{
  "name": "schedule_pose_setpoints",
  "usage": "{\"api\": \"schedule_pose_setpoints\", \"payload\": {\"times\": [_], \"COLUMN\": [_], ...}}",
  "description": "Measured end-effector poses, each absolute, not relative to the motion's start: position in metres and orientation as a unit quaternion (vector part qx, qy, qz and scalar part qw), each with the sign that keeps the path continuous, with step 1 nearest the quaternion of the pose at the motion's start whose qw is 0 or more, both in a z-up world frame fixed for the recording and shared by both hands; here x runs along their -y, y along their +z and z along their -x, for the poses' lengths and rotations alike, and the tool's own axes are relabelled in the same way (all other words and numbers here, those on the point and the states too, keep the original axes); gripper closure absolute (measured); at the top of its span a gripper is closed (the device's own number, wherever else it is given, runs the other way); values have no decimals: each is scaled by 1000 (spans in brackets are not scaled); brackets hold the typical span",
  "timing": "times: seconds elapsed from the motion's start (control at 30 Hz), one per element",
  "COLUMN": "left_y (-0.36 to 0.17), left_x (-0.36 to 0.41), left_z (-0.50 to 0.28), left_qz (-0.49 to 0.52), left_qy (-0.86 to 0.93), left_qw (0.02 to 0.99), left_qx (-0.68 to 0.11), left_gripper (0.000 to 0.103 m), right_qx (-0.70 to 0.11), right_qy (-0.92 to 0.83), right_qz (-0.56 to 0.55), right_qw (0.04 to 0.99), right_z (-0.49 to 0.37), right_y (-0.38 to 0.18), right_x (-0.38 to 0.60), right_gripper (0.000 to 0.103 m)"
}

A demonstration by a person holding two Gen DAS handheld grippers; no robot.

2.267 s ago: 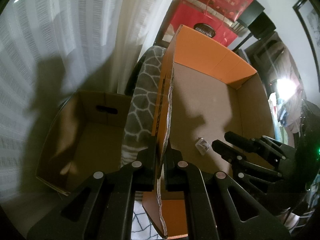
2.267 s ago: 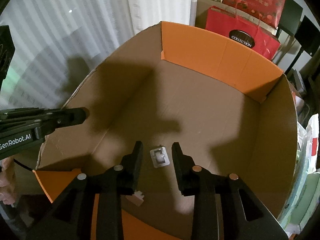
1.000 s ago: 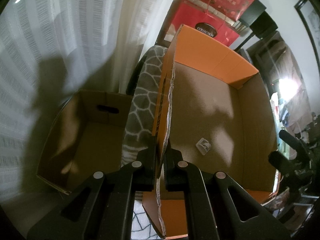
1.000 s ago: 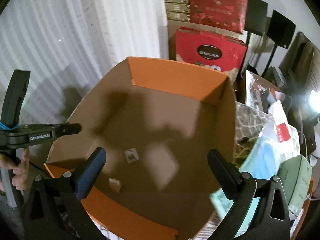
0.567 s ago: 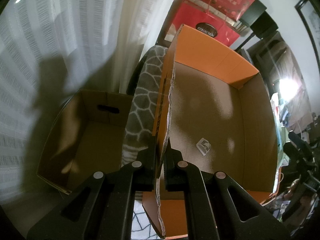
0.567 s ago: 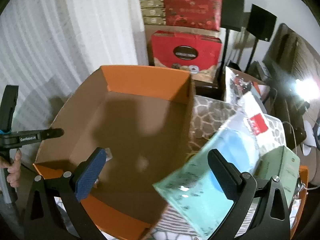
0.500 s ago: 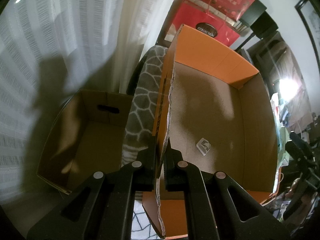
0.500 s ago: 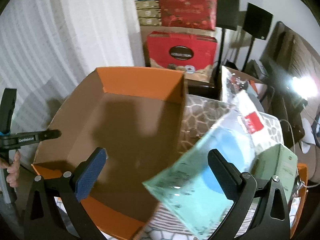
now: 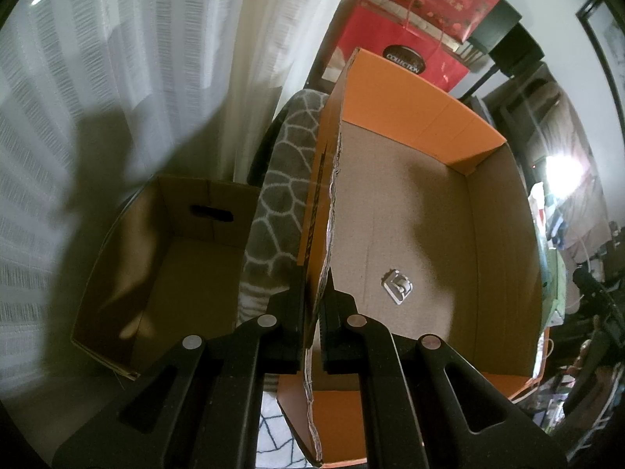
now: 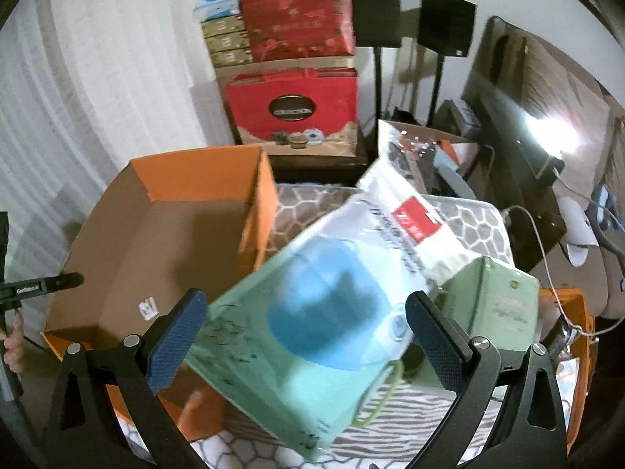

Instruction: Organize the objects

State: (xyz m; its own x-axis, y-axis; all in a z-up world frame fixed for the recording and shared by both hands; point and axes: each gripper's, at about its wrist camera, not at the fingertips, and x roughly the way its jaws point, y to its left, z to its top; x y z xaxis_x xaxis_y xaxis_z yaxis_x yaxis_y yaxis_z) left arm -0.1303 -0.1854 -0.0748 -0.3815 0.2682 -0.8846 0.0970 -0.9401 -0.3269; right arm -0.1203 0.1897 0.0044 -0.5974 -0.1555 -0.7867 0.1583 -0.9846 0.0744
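A grey blanket (image 10: 468,215) patterned with pale, cell-like outlines covers the surface that carries everything. On it, toward the left edge, sits an open orange box (image 10: 250,211) with a plain brown cardboard floor; a small white packet (image 9: 397,286) lies on that floor. Just beside the box, on its right, a clear bag with blue contents (image 10: 332,305) lies on the blanket, blurred. A pale green carton (image 10: 496,305) stands at the bag's right, near the surface's right edge.
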Motion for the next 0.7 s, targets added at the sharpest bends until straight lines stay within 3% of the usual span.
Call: {"api": "schedule_pose_setpoints", "payload": {"times": [0.7], "left_y": [-75], "left_x": [187], "left_z": [131], "left_qz": [554], "left_qy": [815], "left_qw": [51], "left_qx": [165], "left_gripper": [98], "right_qx": [55], "right_qy": [-891], "right_qz": [-451], "right_qw": [-3], "right_z": [120], "right_y": [-13], "right_x": [-282], "right_gripper": [0]}}
